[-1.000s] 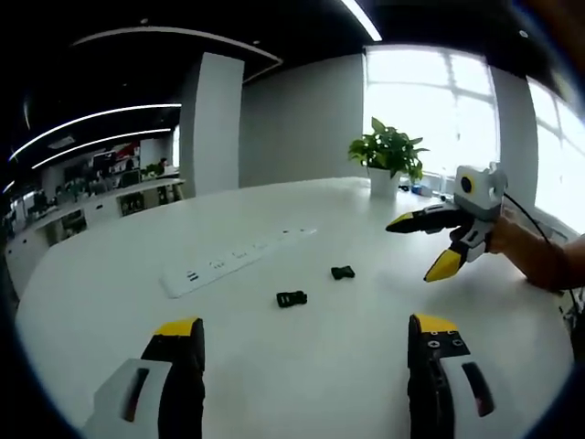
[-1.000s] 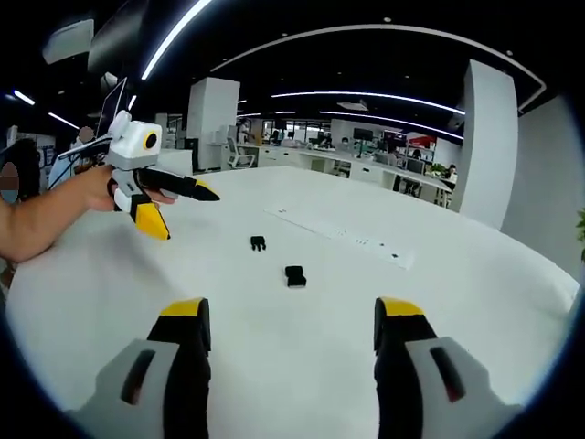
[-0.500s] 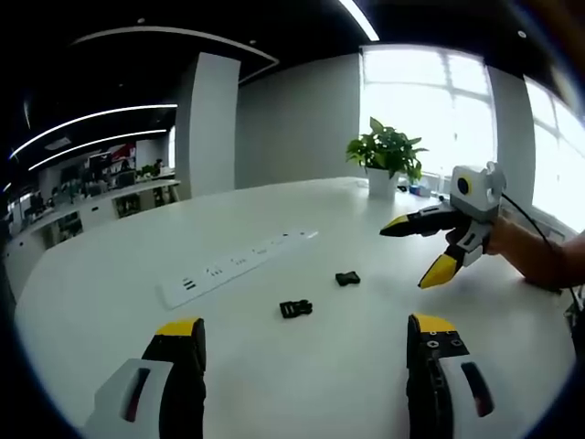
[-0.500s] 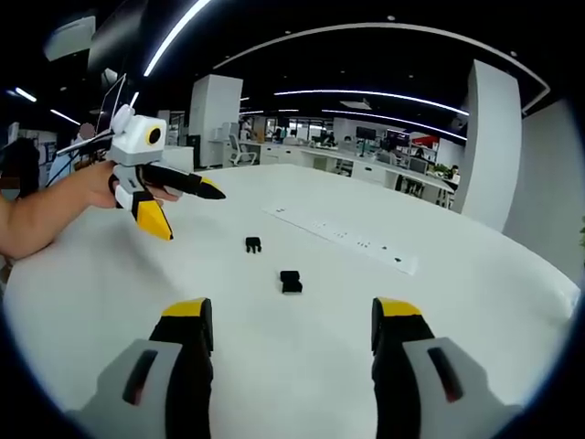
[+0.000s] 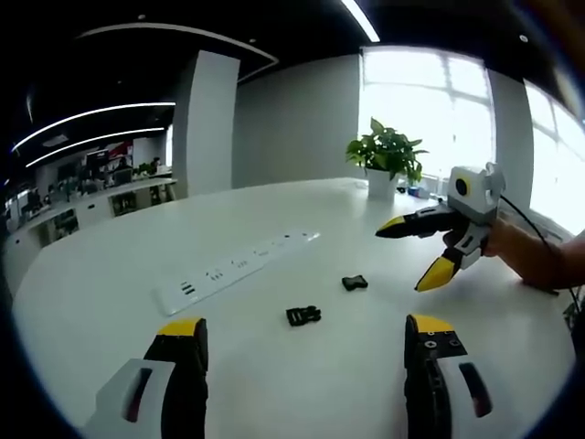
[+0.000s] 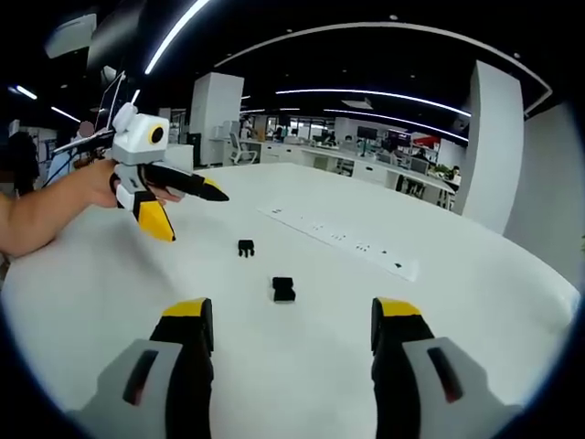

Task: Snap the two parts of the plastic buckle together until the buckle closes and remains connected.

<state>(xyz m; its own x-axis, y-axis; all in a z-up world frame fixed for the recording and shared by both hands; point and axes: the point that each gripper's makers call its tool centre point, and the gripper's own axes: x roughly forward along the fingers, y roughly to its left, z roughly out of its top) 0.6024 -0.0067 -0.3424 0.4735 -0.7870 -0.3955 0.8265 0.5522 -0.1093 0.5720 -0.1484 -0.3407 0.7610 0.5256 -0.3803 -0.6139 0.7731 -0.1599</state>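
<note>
- The left gripper, a grey two-jaw tool with yellow-tipped black fingers, had its jaws spread wide and held nothing; it hung above the white round table, aimed at the buckle parts, likely lined up for an approach.
- The right gripper, of the same make, was likewise spread wide and empty, looking across the table from the opposite side; in the left gripper view it entered from the right, gripped by a person's hand, with its yellow tips apart.
- The two parts of the small black plastic buckle lay apart on the bare tabletop, unjoined, so the snapping had not yet begun.
- The flat socket-like buckle half sat ahead of the left gripper, roughly between the lines of its jaws and the nearer of the two to it; in the right gripper view it was the farther one.
- The forked buckle half lay just ahead of the right gripper, roughly midway between its jaws, which suggests each tool was meant to take the part closer to it.
- A long white power strip lay beyond the parts, to the left of the left gripper's line, clear of the work.
- A green potted plant stood at the far edge by the window.
</note>
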